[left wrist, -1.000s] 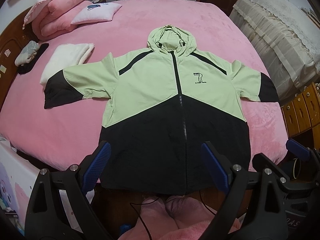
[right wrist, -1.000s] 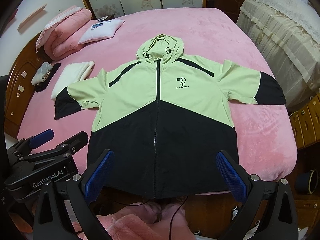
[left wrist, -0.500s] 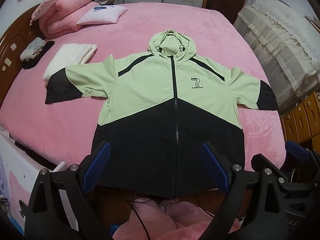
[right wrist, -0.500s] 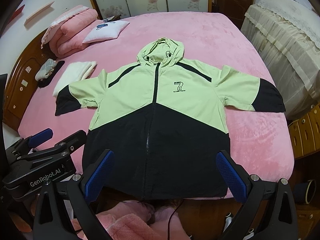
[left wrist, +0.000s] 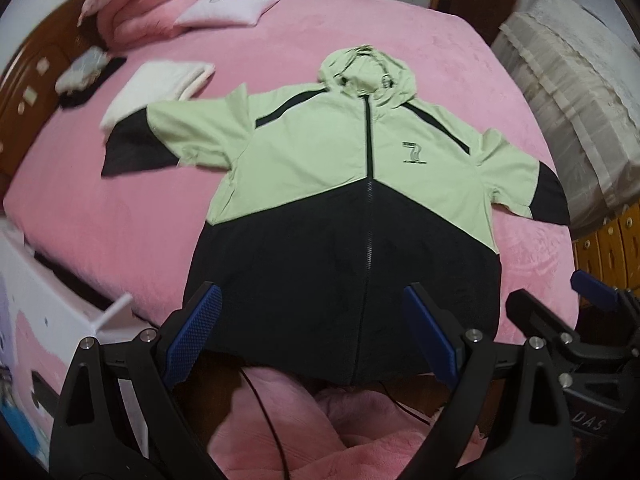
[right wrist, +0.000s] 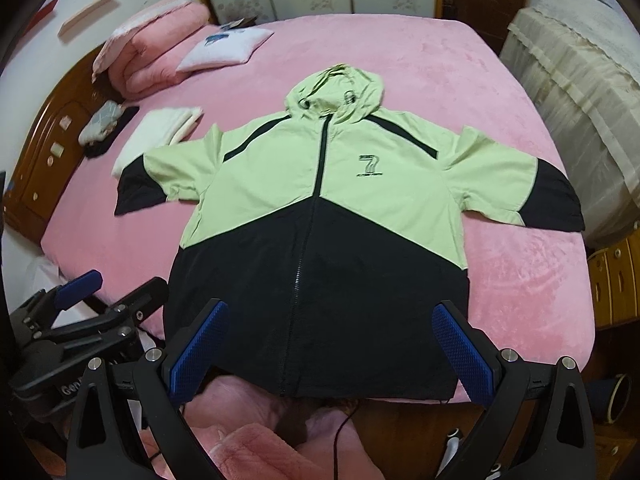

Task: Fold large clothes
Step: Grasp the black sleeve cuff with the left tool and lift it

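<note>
Pink bed (right wrist: 460, 80) under a flat hooded jacket (right wrist: 320, 220); left hand-held gripper (left wrist: 312, 332) and right hand-held gripper (right wrist: 328, 340) wide open, empty.

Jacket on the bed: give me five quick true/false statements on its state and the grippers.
1. The jacket lies spread flat on the pink bed, front side up. True.
2. The zipper is open all the way down. False: it is closed from hem to collar.
3. The left gripper is clamped on the hem. False: its jaws stand wide apart, holding nothing.
4. The right gripper is open, near the hem. True.
5. The hood is folded down over the chest. False: it lies flat above the collar, pointing away from the grippers.
</note>
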A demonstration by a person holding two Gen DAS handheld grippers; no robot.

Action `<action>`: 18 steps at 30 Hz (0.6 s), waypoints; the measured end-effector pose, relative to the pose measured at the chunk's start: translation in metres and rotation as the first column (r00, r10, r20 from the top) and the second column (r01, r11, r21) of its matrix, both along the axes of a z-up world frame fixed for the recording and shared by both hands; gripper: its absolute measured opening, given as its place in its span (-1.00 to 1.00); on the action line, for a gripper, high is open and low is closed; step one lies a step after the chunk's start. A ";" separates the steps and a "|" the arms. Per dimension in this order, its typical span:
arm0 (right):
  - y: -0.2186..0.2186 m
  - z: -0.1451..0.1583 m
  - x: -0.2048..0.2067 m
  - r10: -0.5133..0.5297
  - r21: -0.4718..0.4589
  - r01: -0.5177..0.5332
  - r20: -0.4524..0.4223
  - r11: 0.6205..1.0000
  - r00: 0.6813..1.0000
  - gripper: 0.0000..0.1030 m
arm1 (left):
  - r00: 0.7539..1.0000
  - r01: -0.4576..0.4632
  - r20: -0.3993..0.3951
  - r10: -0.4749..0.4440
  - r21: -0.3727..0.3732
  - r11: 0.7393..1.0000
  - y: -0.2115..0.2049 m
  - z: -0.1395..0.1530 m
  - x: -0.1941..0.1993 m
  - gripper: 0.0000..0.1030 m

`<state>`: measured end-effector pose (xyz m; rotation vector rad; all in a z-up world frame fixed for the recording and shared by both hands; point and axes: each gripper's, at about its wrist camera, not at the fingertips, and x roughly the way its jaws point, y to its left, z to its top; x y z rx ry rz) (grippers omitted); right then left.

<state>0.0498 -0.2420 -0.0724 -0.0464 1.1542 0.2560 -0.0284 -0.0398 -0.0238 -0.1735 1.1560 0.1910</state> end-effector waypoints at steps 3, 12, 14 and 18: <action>0.026 -0.014 0.005 0.035 -0.018 -0.035 -0.019 0.999 0.999 0.99 | 0.998 -0.050 -0.050 0.046 -0.083 0.995 0.029 -0.018 -0.005 0.76; 0.124 -0.094 0.012 0.054 -0.093 -0.065 -0.117 0.994 0.992 0.99 | 0.919 -0.372 -0.244 0.311 -0.264 0.890 0.167 -0.108 -0.047 0.76; 0.149 -0.110 0.016 0.041 -0.096 -0.055 -0.135 0.994 0.990 0.99 | 0.895 -0.427 -0.270 0.356 -0.287 0.857 0.200 -0.130 -0.051 0.76; 0.214 -0.139 0.033 0.080 -0.137 -0.101 -0.148 0.986 0.986 0.99 | 0.845 -0.528 -0.303 0.441 -0.346 0.775 0.282 -0.166 -0.043 0.76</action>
